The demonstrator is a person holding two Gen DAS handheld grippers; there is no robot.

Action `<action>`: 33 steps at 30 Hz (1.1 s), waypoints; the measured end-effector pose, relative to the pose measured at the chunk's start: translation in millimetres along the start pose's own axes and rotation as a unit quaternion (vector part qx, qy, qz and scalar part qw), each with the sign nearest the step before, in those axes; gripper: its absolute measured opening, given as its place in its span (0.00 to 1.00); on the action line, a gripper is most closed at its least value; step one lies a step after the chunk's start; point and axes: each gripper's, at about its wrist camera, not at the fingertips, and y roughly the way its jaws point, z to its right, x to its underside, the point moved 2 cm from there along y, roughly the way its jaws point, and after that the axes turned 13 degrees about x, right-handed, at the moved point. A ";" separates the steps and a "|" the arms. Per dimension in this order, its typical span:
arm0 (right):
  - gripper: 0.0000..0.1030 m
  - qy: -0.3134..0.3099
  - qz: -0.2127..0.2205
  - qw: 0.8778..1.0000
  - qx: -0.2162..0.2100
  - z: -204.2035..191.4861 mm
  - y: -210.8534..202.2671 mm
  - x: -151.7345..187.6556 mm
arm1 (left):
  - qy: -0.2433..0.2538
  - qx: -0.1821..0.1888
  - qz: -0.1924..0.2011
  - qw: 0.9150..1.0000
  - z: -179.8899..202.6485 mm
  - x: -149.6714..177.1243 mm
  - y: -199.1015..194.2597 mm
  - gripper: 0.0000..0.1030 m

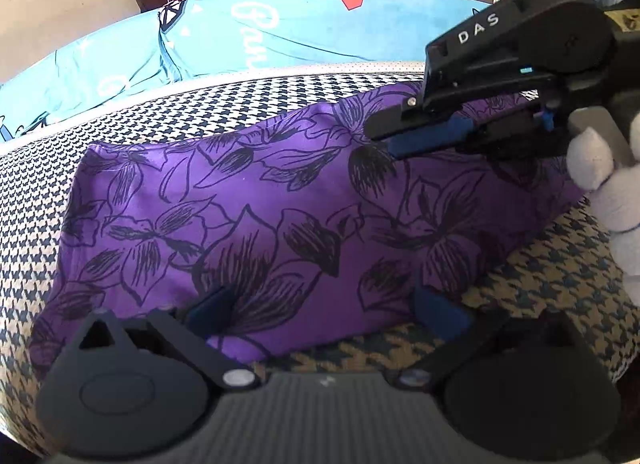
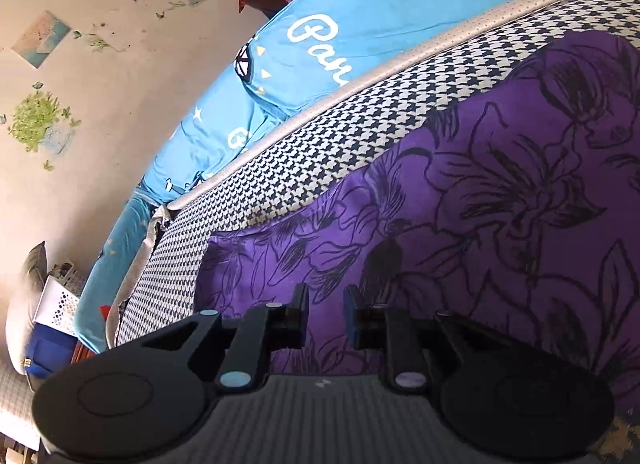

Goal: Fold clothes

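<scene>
Now the purple cloth [image 1: 256, 220] lies folded on the houndstooth cover [image 1: 168, 116], thin and limp. Left hand-held gripper [image 1: 326, 314] spread at its near edge; right hand-held gripper [image 2: 326, 314] narrowly apart above. Pinch corners.

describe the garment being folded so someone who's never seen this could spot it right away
Start from the big blue bedsheet with white lettering, then come forward onto the black-and-white houndstooth surface. On it lies the purple cloth, folded into a long band. Its black outline flowers set it apart from the checked and blue fabrics around it.
</scene>
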 end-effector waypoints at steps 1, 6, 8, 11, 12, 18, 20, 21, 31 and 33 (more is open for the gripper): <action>0.21 -0.001 -0.002 1.000 0.014 1.1 1.8 2.5 | 0.000 0.000 -0.001 1.000 0.1 1.4 -1.1 1.00; 0.19 -0.006 -0.012 0.999 0.037 4.8 6.1 15.0 | 0.004 -0.005 -0.004 1.000 0.3 6.4 -4.6 1.00; 0.18 -0.003 -0.013 0.999 0.040 6.5 3.9 20.4 | 0.006 -0.008 -0.005 1.000 0.4 8.2 -5.8 1.00; 0.17 0.007 -0.014 0.999 0.044 9.3 1.1 29.6 | 0.006 -0.008 -0.006 1.000 -0.4 9.6 -7.5 1.00; 0.17 0.011 -0.013 0.999 0.045 10.2 -0.2 32.8 | 0.005 -0.008 -0.006 1.000 -0.7 10.0 -8.1 1.00; 0.16 0.046 -0.009 0.998 0.036 17.8 -7.7 49.5 | 0.004 -0.010 -0.006 1.000 -2.4 12.6 -10.6 1.00; 0.16 0.056 -0.009 0.998 0.032 18.9 -10.1 55.4 | 0.003 -0.011 -0.007 1.000 -2.6 13.6 -11.6 1.00; 0.16 0.062 -0.009 0.998 0.030 19.4 -11.4 58.4 | 0.004 -0.011 -0.007 1.000 -2.7 14.2 -12.3 1.00; 0.21 0.051 0.091 0.994 0.015 16.6 -65.8 67.4 | 0.002 -0.013 -0.003 1.000 -4.8 19.3 -21.6 1.00; 0.21 0.063 0.130 0.989 0.021 24.1 -79.1 61.5 | -0.002 -0.011 0.002 1.000 -6.5 20.2 -25.9 1.00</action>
